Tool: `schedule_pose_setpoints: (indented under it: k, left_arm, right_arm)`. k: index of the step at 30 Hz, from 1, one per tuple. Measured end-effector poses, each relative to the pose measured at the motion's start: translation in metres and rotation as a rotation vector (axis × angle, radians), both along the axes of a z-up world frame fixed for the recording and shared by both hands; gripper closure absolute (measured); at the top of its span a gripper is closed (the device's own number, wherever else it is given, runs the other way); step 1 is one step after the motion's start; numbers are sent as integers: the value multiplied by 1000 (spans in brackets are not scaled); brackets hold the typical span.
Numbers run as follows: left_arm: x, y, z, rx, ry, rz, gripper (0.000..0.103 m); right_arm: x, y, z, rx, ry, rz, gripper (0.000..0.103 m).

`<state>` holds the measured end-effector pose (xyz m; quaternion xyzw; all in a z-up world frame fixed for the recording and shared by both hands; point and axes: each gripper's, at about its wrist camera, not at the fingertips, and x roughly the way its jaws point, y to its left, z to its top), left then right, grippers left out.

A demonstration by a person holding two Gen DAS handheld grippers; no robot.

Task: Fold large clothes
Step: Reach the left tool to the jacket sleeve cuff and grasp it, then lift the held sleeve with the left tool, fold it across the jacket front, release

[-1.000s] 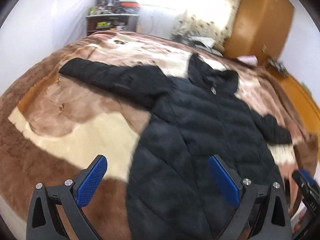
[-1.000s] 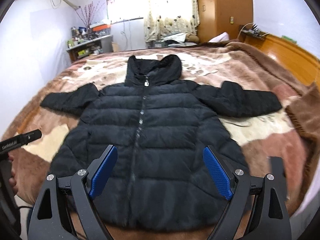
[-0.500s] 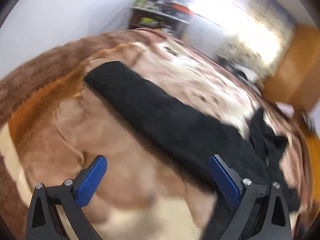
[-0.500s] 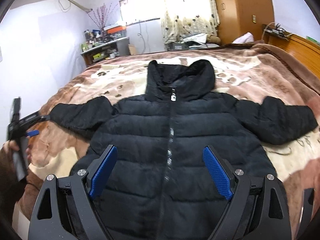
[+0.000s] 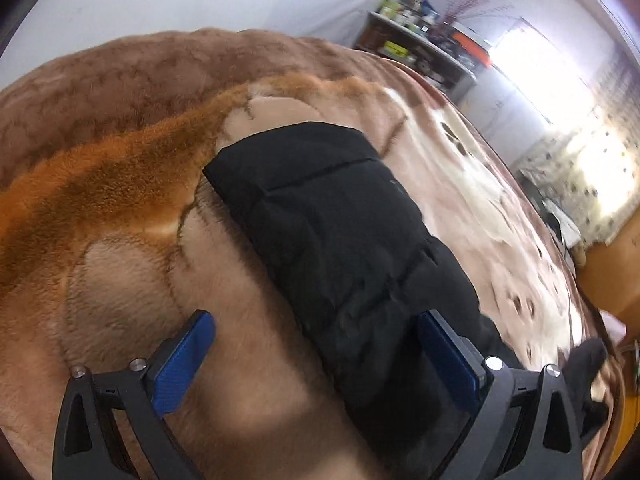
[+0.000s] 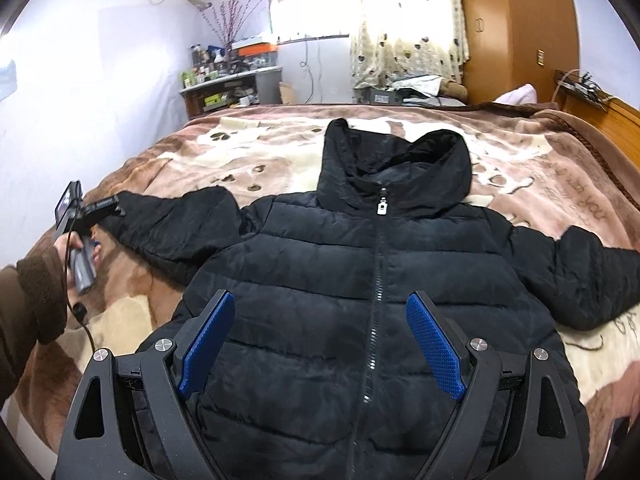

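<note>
- The right gripper (image 6: 320, 344) hangs over the lower front of the black puffer jacket (image 6: 360, 300), its blue pads spread wide and holding nothing. The jacket lies face up and zipped on the brown blanket (image 6: 248, 156) of the bed, so nothing is folded yet. If these jaws came down here, I judge they would pinch only the slick top layer and the front would slide off the back.
- The left gripper (image 5: 316, 364) is at the jacket's left sleeve (image 5: 320, 208), jaws fully apart and empty. One finger sits over the sleeve, the other over bare blanket beside it. Closing from this stance risks catching blanket pile along with the sleeve, or missing the sleeve edge.
- Whether the left fingers touch the cloth I cannot tell.
- A grip well back from the cuff (image 5: 288, 148) would likely let the sleeve end droop and fold crooked across the body.
- The padded fill looks springy; a sleeve laid over the chest may lift back off it.
- Beyond the chest, the hood (image 6: 396, 160) lies open and bulky, likely to make the bundle lopsided.
- The right sleeve (image 6: 580, 276) lies spread to the jacket's far side, well apart from both grippers.
</note>
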<state>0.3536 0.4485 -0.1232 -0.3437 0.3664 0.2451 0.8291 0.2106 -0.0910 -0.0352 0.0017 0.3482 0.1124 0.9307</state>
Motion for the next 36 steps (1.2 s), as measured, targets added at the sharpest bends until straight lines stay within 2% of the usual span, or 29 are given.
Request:
schedule_pose_setpoints:
  k: [3,5,6,8,9,10,11,14,16,19,21,23,27,30,32,36]
  left_arm:
    - [13,-6,-1,20,17,-17,9]
    - [20,-12,1,43,14,-59,31]
    - [25,-17,3,55,20,-89,38]
    - [30,-26,11,109,36,-111,66]
    - [30,-30,15,123,34,-120,76]
    - [29,-34,21,127,21,-130,86]
    - [28,-40,29,136,-6,-143,89]
    - [18,-60,59,202,-85,-199,90]
    - [9,-88,87,299,-146,-275,90]
    - [-7,-154,129,455,-246,-456,90]
    - [-17,-195,146,534,-295,-550,90]
    - [-28,-241,155,549,-339,-668,90]
    - [-38,-324,149,612,-326,-843,90]
    - [-41,-376,129,625,-288,-966,89]
    - [-38,-409,108,649,-214,-1041,89]
    - [-32,-439,71,613,-107,-1137,88]
  right_arm:
    - [4,6,-5,-5,1,5,15]
    - [8,7,-9,0,11,5,15]
    - [9,7,-10,2,12,4,15]
    - [12,8,-12,0,22,2,15]
    - [11,9,-12,-1,25,-1,15]
    - [12,8,-12,-1,33,-8,15]
    - [12,8,-11,0,32,-8,15]
    - [12,7,-4,-7,13,-13,15]
    - [13,6,0,-11,8,-24,15]
    - [15,0,8,0,-1,-44,15]
    - [15,-7,14,15,-19,-50,15]
    - [18,-14,19,16,-28,-65,15]
    - [24,-29,28,-36,-30,-111,15]
    - [27,-47,32,-8,-32,-130,15]
    - [35,-63,31,24,-9,-150,15]
    - [51,-83,22,65,30,-181,15]
